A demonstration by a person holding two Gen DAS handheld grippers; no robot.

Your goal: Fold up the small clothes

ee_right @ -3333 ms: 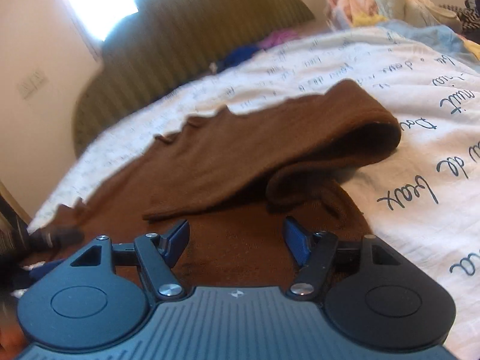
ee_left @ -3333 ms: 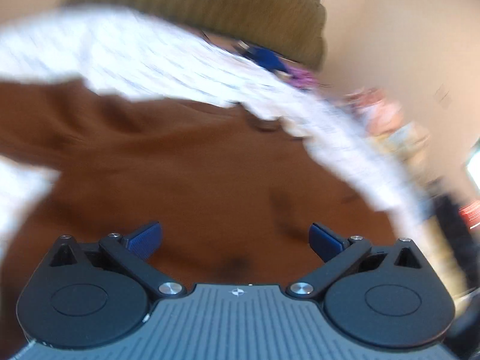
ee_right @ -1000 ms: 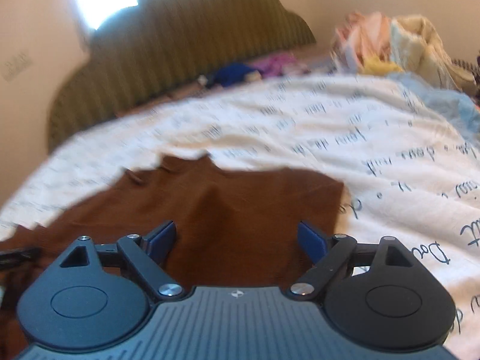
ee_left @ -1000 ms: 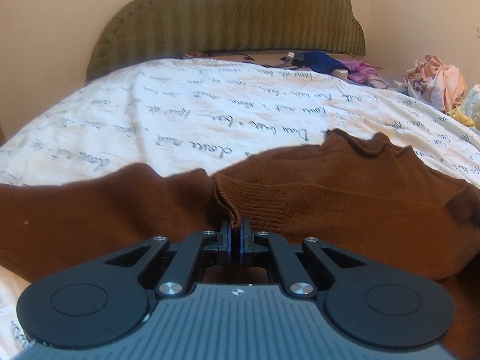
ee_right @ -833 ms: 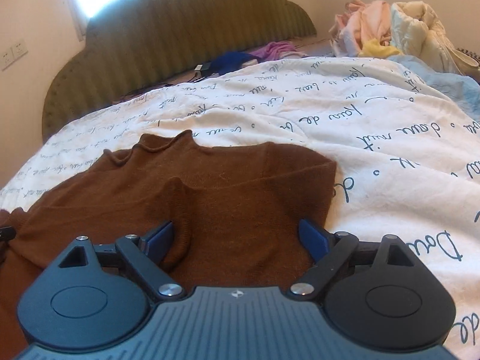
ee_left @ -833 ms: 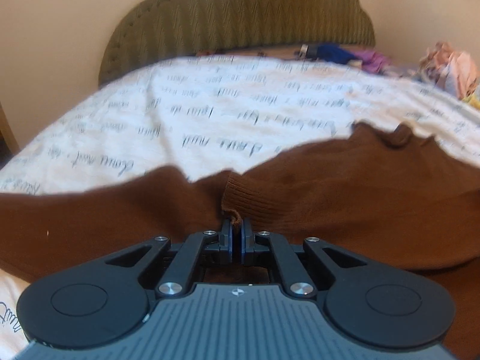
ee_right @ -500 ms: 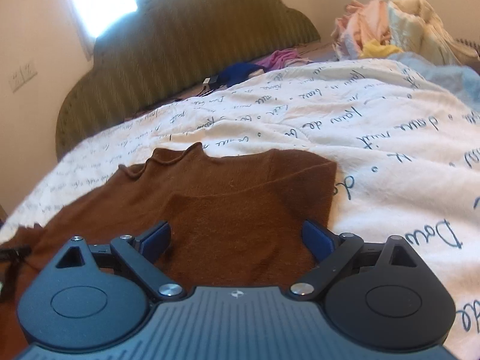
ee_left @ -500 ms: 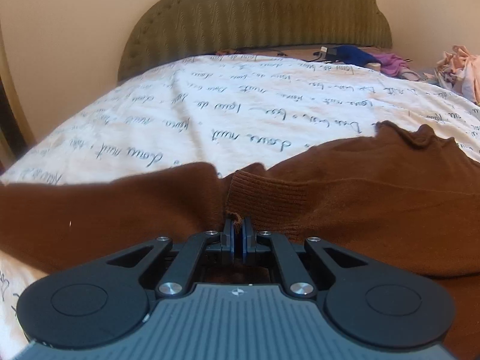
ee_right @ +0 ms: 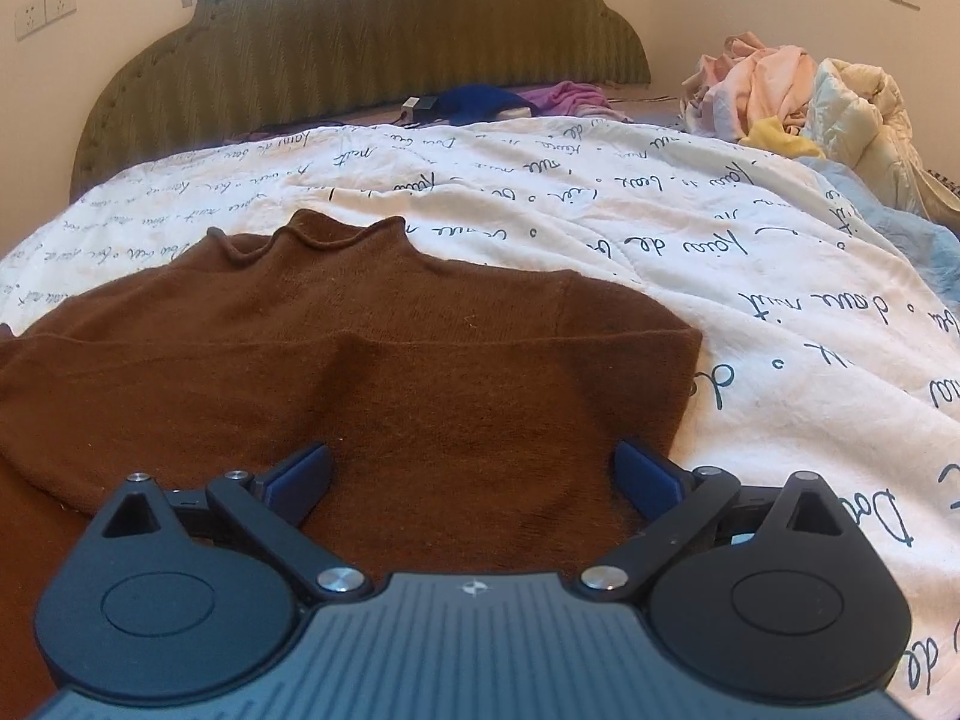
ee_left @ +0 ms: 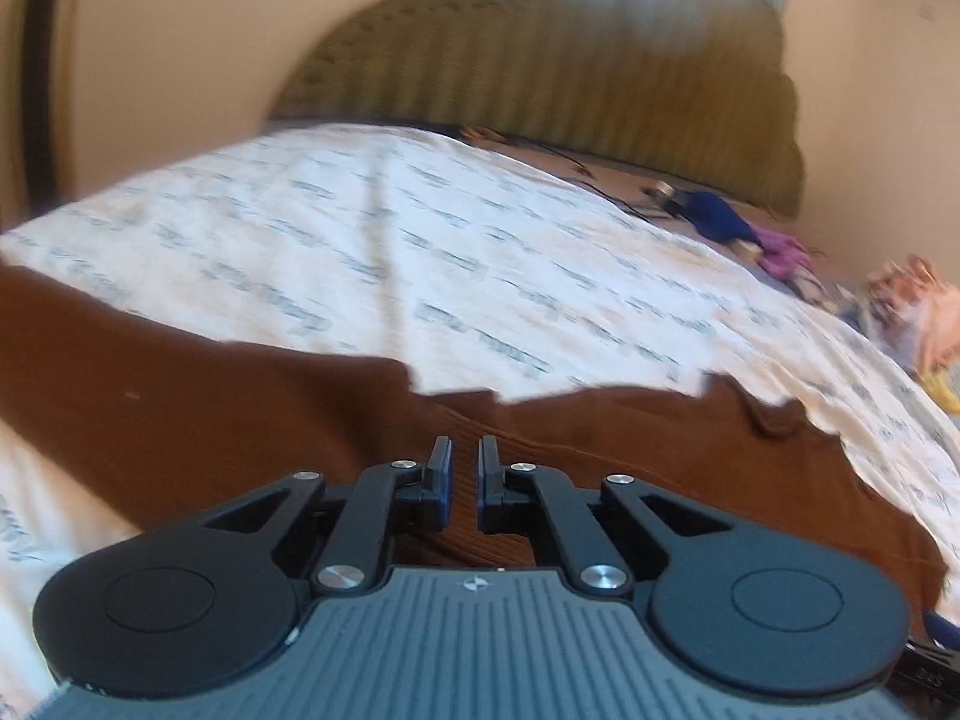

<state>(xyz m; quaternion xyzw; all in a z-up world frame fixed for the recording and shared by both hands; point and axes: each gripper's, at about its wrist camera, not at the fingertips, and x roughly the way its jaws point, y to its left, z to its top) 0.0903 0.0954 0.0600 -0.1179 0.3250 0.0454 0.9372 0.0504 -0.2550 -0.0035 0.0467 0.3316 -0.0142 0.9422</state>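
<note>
A brown knit sweater (ee_right: 360, 360) lies flat on the white script-printed bed cover (ee_right: 750, 252), its rolled collar (ee_right: 336, 234) pointing at the headboard and its right side folded in. My right gripper (ee_right: 474, 474) hovers low over the sweater's near part; its jaws are opening wide and the pads press on nothing. In the blurred left wrist view the sweater (ee_left: 630, 450) runs across the frame, one sleeve reaching far left. My left gripper (ee_left: 465, 468) is shut to a narrow slit with the ribbed brown cuff in it.
A green padded headboard (ee_right: 360, 30) backs the bed. Blue and purple garments (ee_right: 498, 99) and a small charger lie by it. At the far right is a heap of pale clothes (ee_right: 780, 90). Bare cover stretches beyond and right of the sweater.
The left view has rolled and swung left, now blurred; the cuff tip no longer pokes above the left pads. The right jaws have spread wider and sunk closer to the sweater.
</note>
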